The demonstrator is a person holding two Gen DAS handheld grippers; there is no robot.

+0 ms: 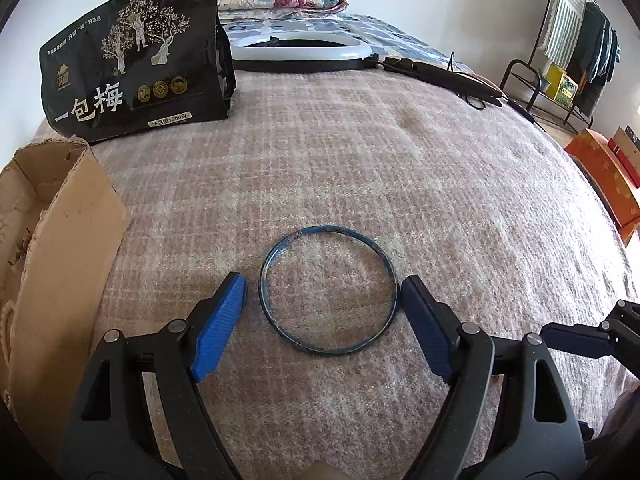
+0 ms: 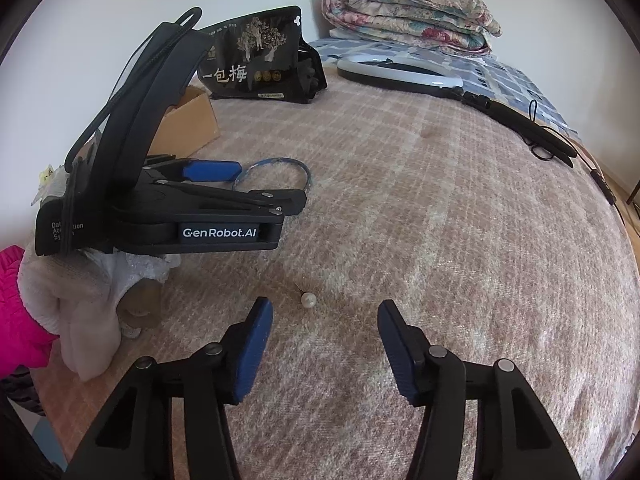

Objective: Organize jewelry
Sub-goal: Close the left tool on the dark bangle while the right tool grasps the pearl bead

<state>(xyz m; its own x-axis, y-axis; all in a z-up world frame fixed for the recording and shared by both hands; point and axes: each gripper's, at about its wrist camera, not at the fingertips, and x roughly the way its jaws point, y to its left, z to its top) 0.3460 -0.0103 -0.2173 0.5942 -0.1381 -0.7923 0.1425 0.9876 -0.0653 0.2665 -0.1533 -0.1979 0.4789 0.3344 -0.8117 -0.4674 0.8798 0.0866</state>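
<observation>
**Ana:** While the left gripper (image 1: 322, 320) hangs over the bangle (image 1: 329, 290), its jaws stand apart, one blue pad either side of the ring, neither clearly pressing it.

**Ben:** And the right gripper (image 2: 325, 344)?

**Ana:** Apart too, with nothing between the pads. The pearl (image 2: 308, 300) lies on the blanket (image 2: 440, 240) just ahead of them, nearer the left pad. Both pieces sit toward the near edge of the bed.

**Ben:** How would the bangle handle?

**Ana:** It looks thin, stiff and light, a hoop lying flat. Squeezing across the full width could make it skate or flip on the nap. A safer hold is probably one stretch of rim, pinched inside and out, once an edge is tipped up.

**Ben:** The pearl?

**Ana:** Small, round, smooth, so likely to roll or squirt out. A dark pin or hook seems to stick from it, too small to be sure. The pads need to centre on the bead.

**Ben:** The surface?

**Ana:** A woolly plaid blanket, soft, which lets small things sink but stops them rolling far. A torn box (image 1: 60, 216) stands at the left edge, a black pouch (image 1: 136, 56) behind it, a ring light (image 1: 300, 50) and folded quilts (image 2: 412, 16) at the far edge.

**Ben:** The room?

**Ana:** White walls, a clothes rack (image 1: 576, 52) beyond the right edge.
</observation>
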